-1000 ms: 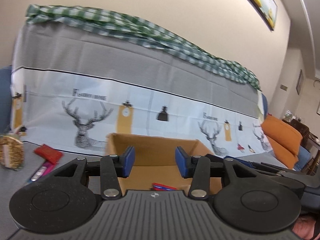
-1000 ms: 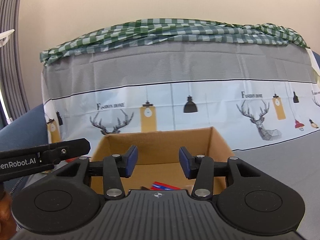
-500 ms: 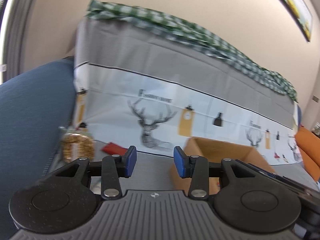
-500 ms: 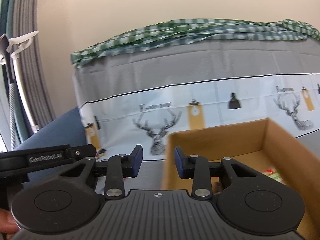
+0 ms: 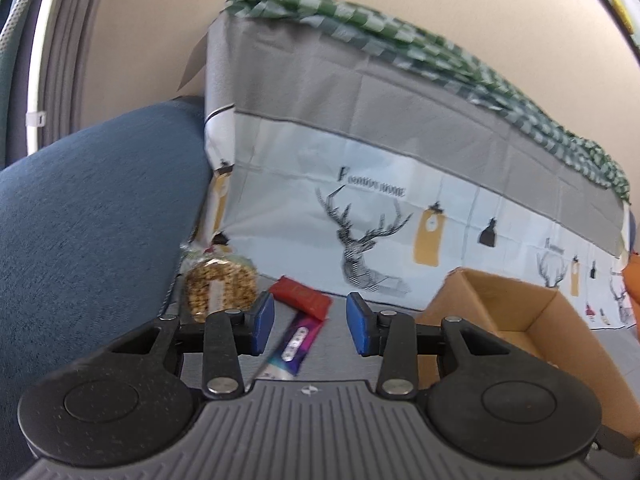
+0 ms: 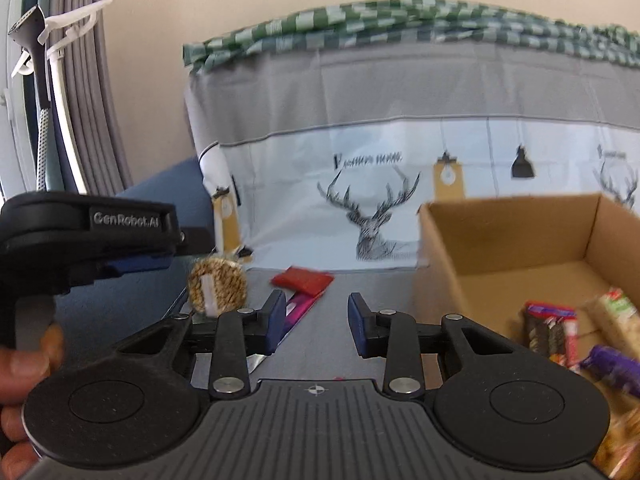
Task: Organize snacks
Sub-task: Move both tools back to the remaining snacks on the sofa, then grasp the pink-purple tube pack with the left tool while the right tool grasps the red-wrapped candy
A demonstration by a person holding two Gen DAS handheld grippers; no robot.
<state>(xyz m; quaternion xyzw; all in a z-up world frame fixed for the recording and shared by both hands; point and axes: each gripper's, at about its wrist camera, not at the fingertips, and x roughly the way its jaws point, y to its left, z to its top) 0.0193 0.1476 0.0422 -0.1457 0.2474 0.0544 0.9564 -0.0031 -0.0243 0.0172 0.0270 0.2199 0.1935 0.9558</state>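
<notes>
Swinging off the cardboard box (image 6: 516, 240) toward the loose snacks at the far left: both views, which a sec ago looked straight into the box, now centre on the red packet (image 5: 301, 296), the long pink-purple bar (image 5: 296, 340) and the round seed cake (image 5: 218, 286) on the grey surface by the blue cushion (image 5: 88, 216). Left tongs (image 5: 308, 326) sit apart w/ nothing between. Right tongs (image 6: 316, 326) have just been closing, pads apart, also empty. Box holds several packets already (blurred, can't tell which). Judging from this, one drop is done and next pick is likely the bar or red packet.
</notes>
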